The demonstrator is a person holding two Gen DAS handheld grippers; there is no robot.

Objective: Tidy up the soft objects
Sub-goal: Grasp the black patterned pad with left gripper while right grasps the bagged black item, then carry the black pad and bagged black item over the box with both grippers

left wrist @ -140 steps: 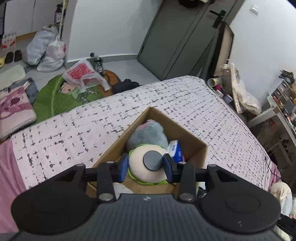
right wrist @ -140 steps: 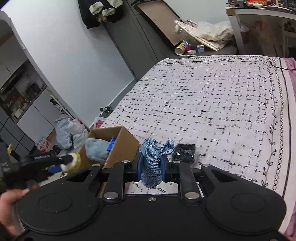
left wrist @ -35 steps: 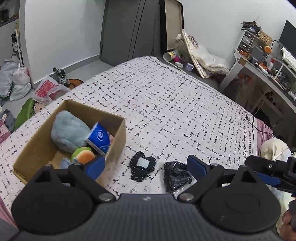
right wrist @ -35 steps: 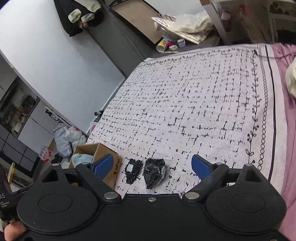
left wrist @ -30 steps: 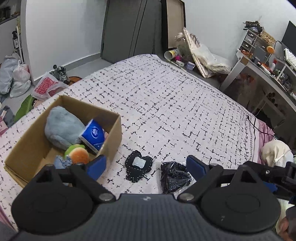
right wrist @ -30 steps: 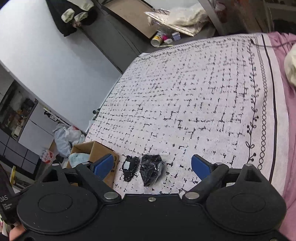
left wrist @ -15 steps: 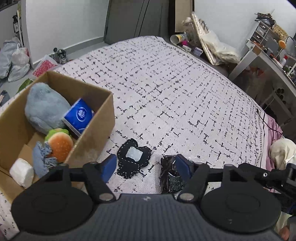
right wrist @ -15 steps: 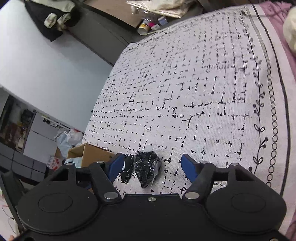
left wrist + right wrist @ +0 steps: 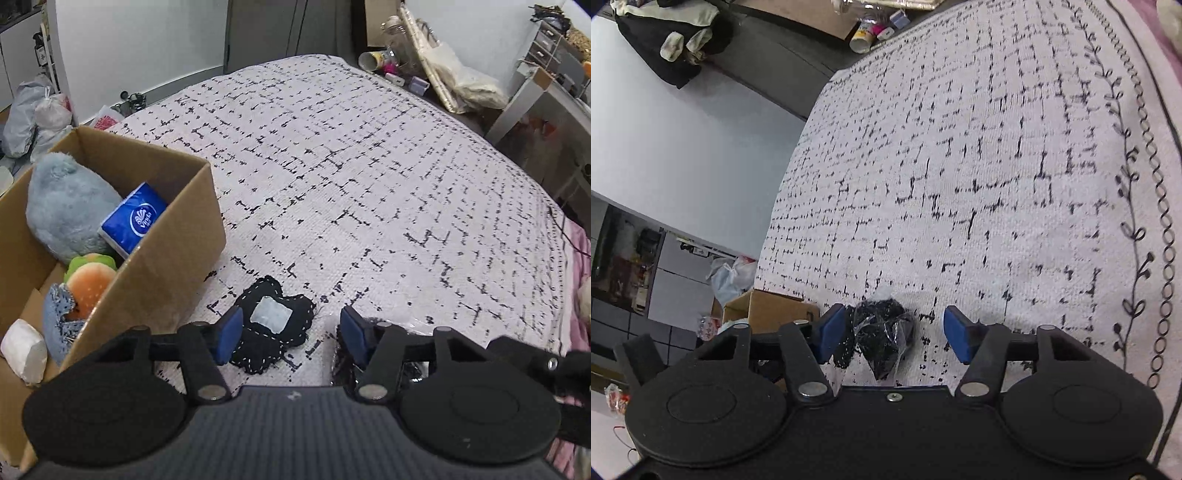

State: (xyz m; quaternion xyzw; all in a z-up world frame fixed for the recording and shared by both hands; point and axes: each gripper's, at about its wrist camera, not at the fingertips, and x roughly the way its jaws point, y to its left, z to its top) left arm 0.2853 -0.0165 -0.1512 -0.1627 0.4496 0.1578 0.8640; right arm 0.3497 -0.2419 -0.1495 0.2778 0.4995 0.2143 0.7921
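Note:
A cardboard box (image 9: 177,258) stands on the bed at the left and holds a grey-blue plush (image 9: 66,210), a blue tissue pack (image 9: 135,218), a burger plush (image 9: 88,284), a denim scrap (image 9: 57,314) and a white wad (image 9: 24,349). A black fabric patch (image 9: 271,332) with a white label lies on the bedspread between my open left gripper's (image 9: 290,338) fingers. A clear bag of black stuff (image 9: 884,332) lies between my open right gripper's (image 9: 894,338) fingers; it also shows in the left wrist view (image 9: 345,363). Both grippers hover low and empty.
The white, black-flecked bedspread (image 9: 369,177) stretches far and right. The box corner (image 9: 764,310) sits left of the right gripper. Floor clutter and bags (image 9: 33,114) lie beyond the bed's left edge. A desk (image 9: 546,96) stands at the far right.
Both grippers have dropped closer to the bed and narrowed somewhat, still open. The left one now straddles the black patch, the right one the bag. Earlier held toys now lie in the box.

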